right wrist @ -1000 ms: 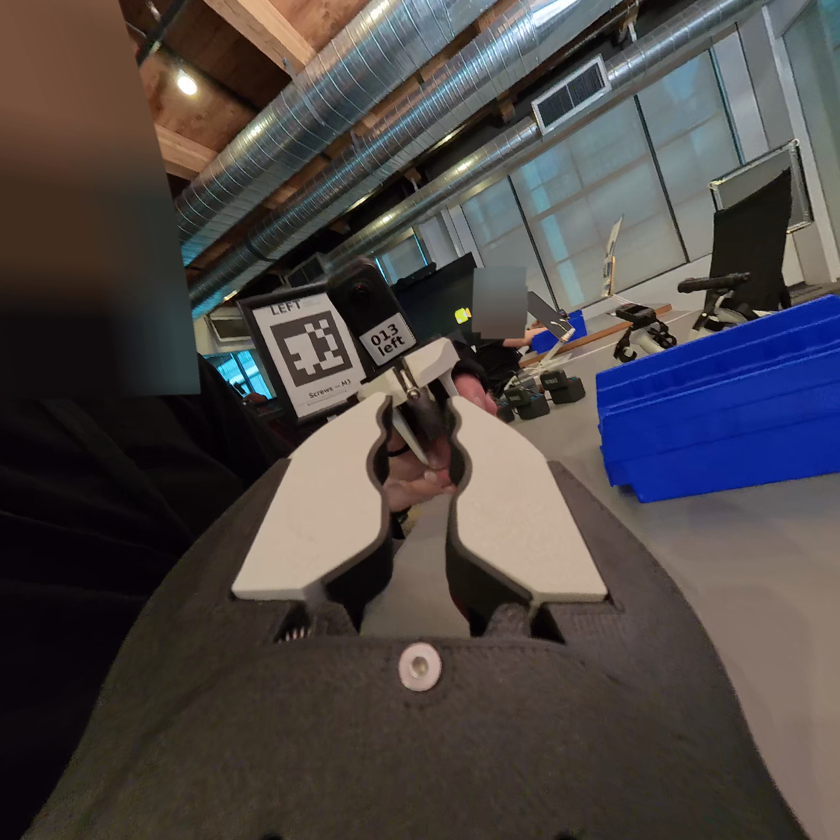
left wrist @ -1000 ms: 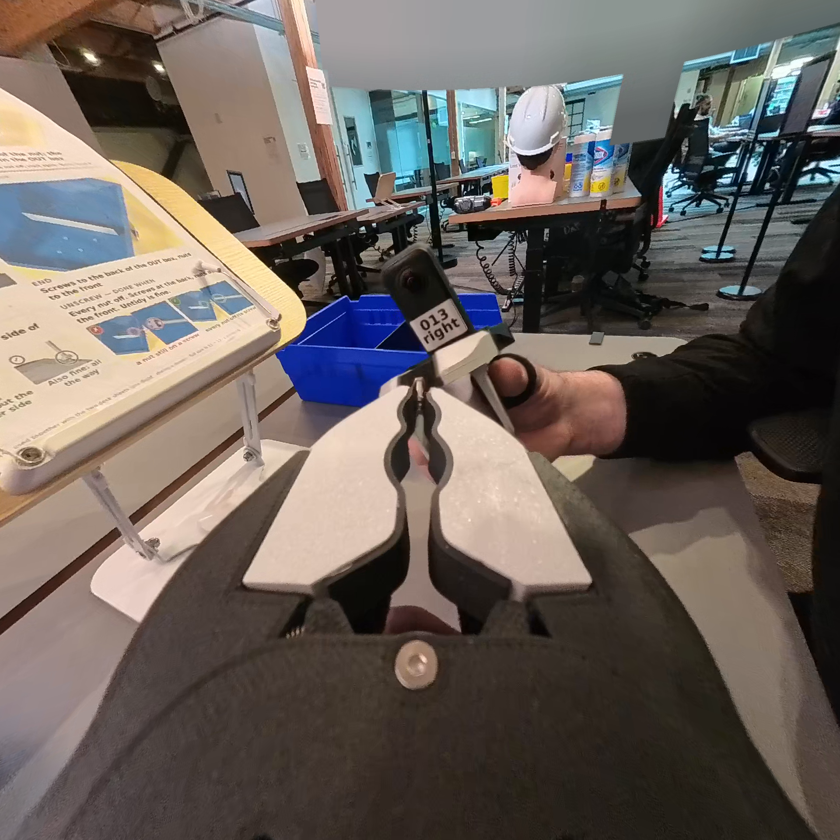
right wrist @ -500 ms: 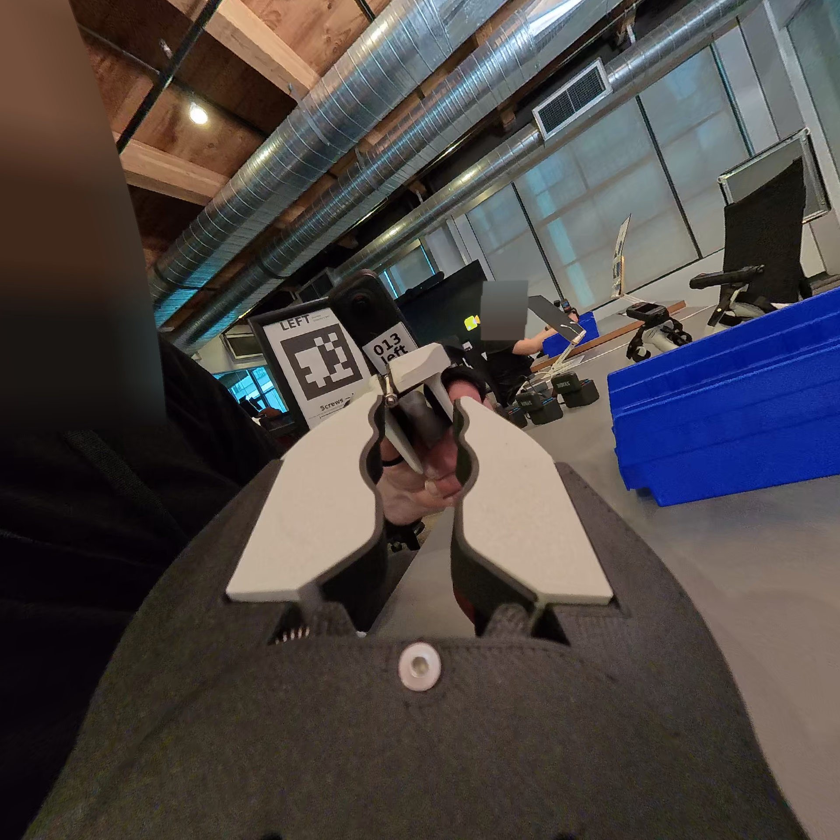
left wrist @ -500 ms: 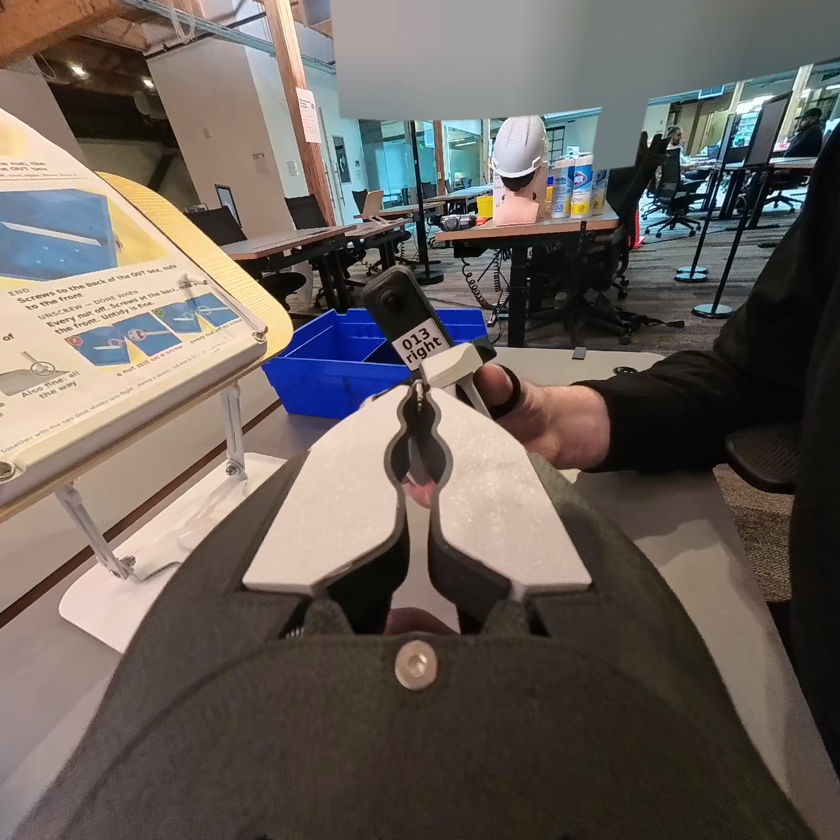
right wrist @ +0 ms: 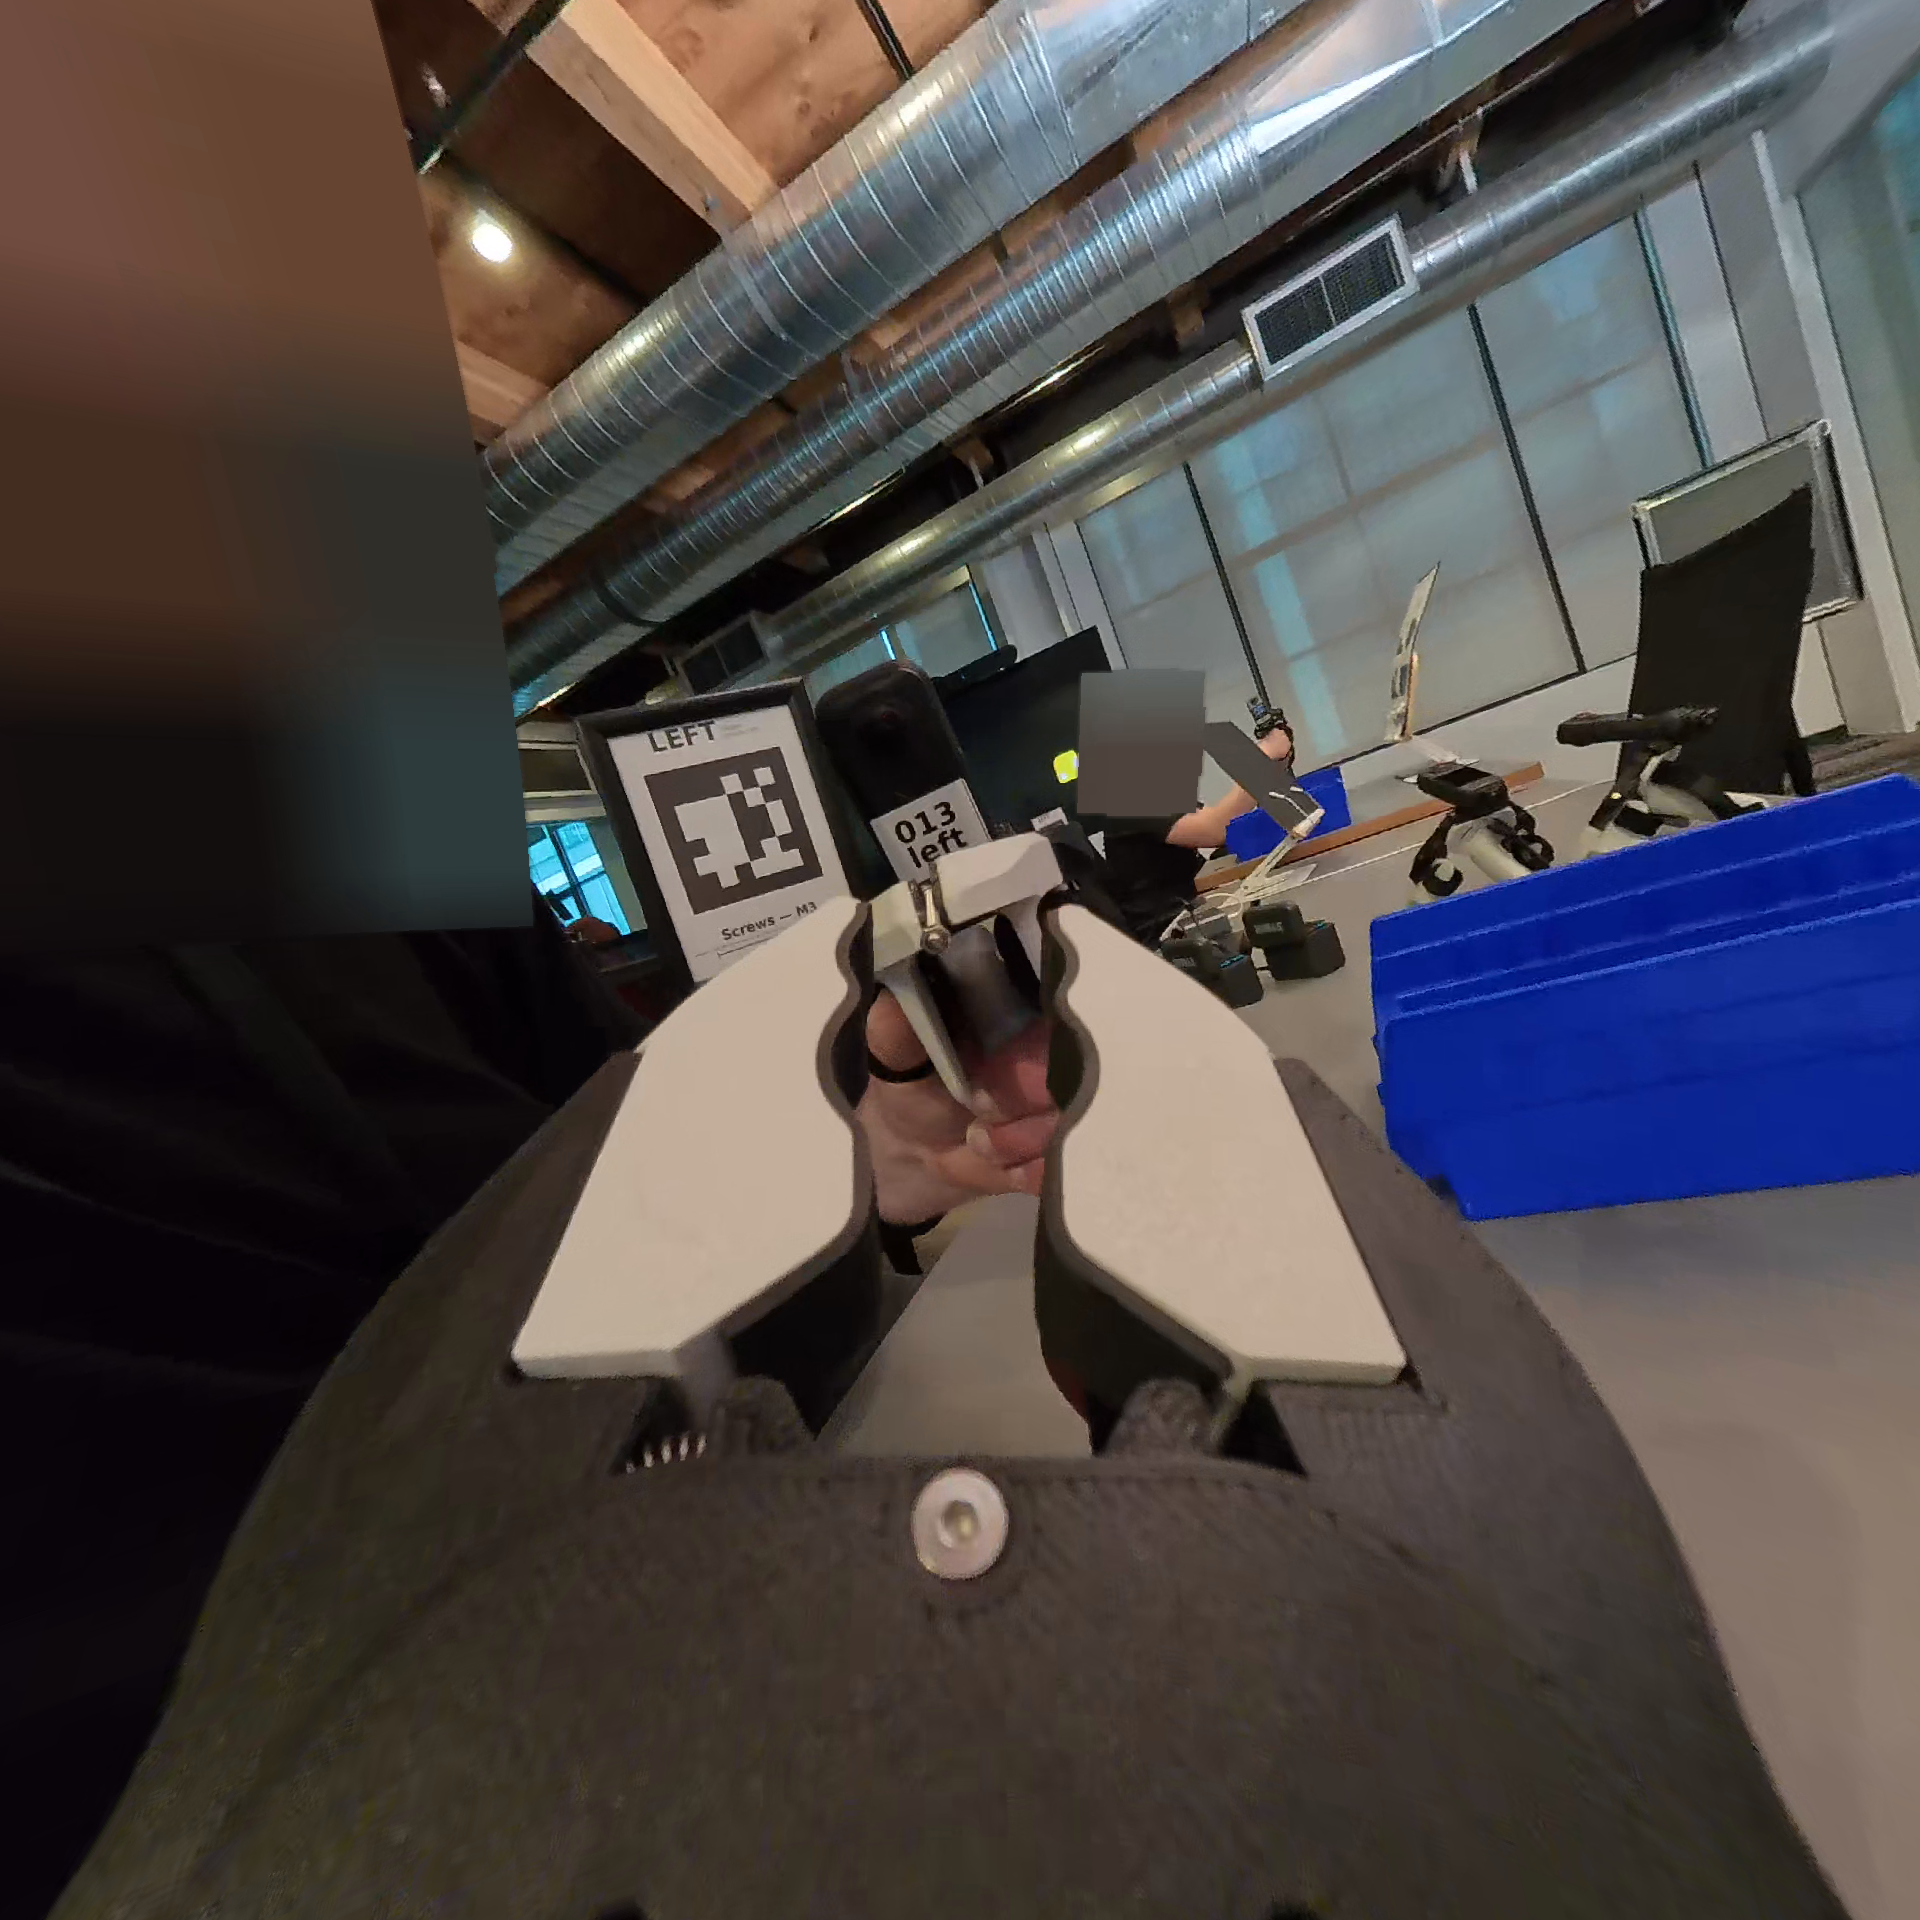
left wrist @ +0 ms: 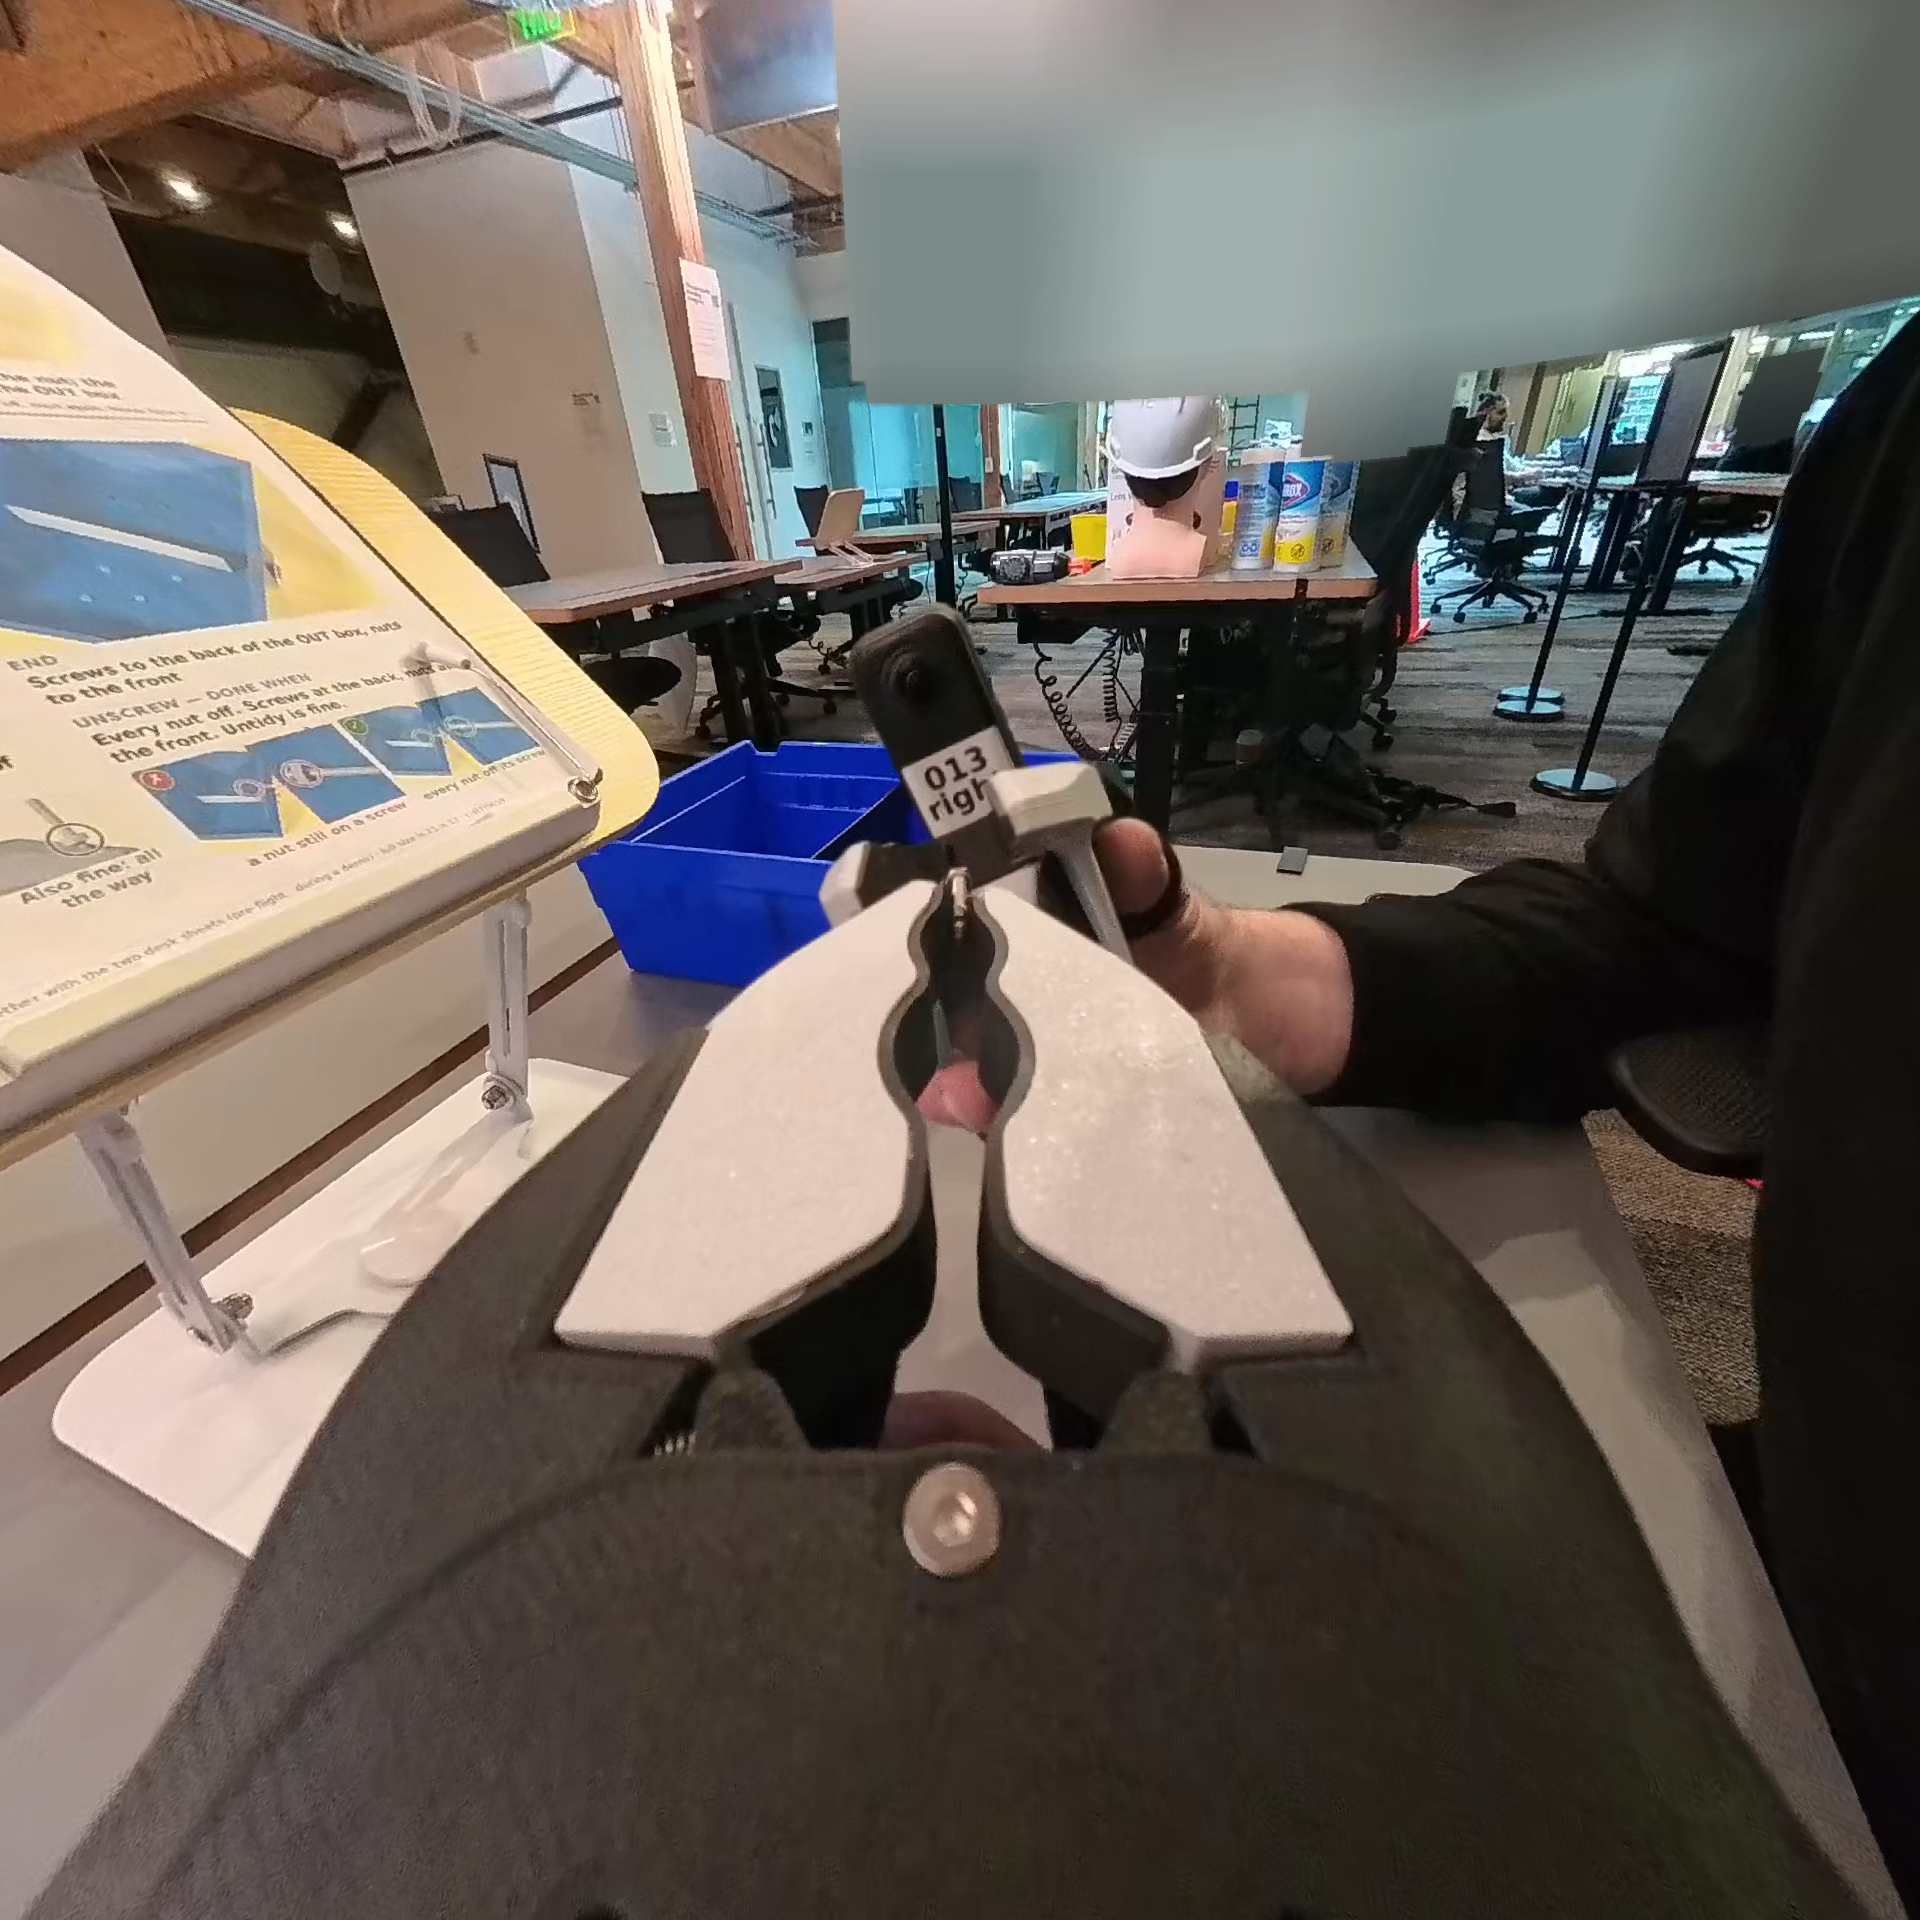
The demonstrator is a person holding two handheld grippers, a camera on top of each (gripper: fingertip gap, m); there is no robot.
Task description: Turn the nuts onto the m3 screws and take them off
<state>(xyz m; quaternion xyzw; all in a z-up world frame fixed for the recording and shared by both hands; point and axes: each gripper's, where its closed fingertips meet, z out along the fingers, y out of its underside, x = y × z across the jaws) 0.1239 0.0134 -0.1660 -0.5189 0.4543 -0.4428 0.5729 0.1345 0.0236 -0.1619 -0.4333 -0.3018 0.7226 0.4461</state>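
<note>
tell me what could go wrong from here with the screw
The screw sits only at the very tips of the left gripper, so it may twist or slip when the open right gripper closes in. It is held in the air, outside the blue bin, so a dropped part could roll away.

Grey table point(left wrist: 1455, 1226). Instruction sheet point(left wrist: 208, 727) tilted on a white stand point(left wrist: 312, 1340) at left edge. Blue bin point(left wrist: 727, 883) behind it, divider inside. Second blue bin point(right wrist: 1662, 987) in right wrist view. Framed marker sign point(right wrist: 727, 831) upright on the table. Background: desk point(left wrist: 1174, 592) with white hard hat point(left wrist: 1158, 436) on a mannequin head, wipe canisters point(left wrist: 1283, 514) beside it, office chairs, ceiling ducts point(right wrist: 935, 208).
</note>
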